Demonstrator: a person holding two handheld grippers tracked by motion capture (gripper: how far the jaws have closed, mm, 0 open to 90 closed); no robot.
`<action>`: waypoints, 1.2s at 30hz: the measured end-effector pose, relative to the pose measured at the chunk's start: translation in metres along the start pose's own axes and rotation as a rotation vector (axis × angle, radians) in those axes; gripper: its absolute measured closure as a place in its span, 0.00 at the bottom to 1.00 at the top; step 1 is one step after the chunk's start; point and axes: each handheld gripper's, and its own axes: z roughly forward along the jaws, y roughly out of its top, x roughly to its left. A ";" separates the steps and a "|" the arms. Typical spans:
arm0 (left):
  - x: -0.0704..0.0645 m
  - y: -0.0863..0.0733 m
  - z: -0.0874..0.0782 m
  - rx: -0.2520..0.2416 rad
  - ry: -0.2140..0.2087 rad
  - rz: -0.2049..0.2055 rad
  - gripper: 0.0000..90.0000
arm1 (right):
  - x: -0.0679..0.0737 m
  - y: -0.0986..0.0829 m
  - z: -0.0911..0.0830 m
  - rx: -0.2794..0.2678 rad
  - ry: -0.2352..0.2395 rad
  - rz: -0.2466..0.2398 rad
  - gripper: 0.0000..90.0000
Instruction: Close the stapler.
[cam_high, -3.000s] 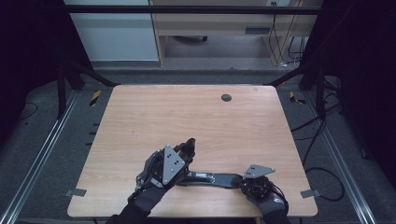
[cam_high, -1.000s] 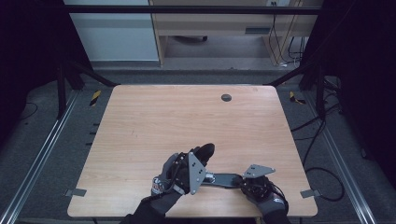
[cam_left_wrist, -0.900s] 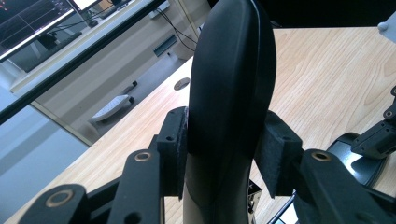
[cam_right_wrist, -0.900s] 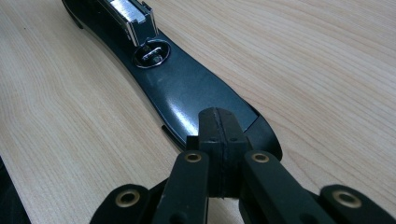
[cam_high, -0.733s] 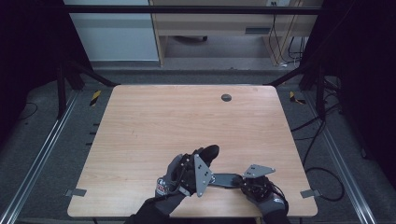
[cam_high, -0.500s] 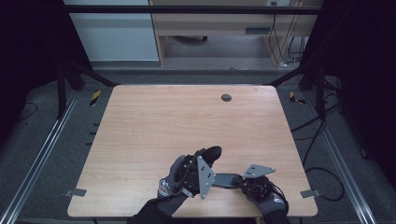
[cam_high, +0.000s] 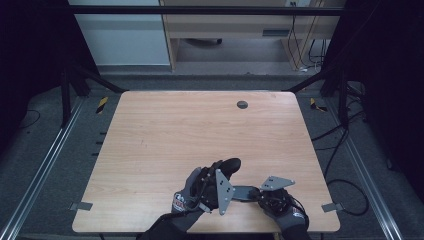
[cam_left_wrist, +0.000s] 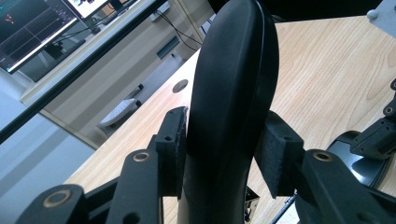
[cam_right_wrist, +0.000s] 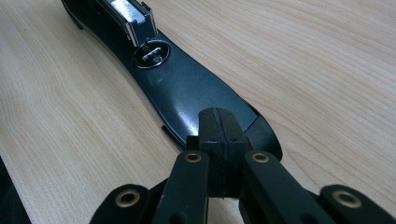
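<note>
Black stapler base (cam_right_wrist: 187, 88) lies flat under the closed right gripper (cam_right_wrist: 219, 140); the left gripper (cam_left_wrist: 224, 154) clamps the raised stapler top (cam_left_wrist: 233, 84).

From my high view, the wooden table (cam_high: 200, 130) is evenly lit from above while the surroundings fall dark. I see soft, blurred detail and short shadows. In my right gripper view, glare streaks the glossy black base (cam_right_wrist: 187, 88). In my left gripper view, the near black handle (cam_left_wrist: 233, 93) is slightly soft.
</note>
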 end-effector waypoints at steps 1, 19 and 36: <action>0.000 0.000 0.000 0.000 0.001 0.003 0.62 | 0.000 0.000 0.000 0.000 0.000 0.000 1.00; -0.013 0.001 0.005 0.014 0.025 0.071 0.62 | 0.000 0.000 0.000 -0.004 0.002 0.002 1.00; -0.030 0.000 0.015 0.021 0.051 0.136 0.62 | -0.001 0.000 0.001 -0.005 0.001 -0.005 1.00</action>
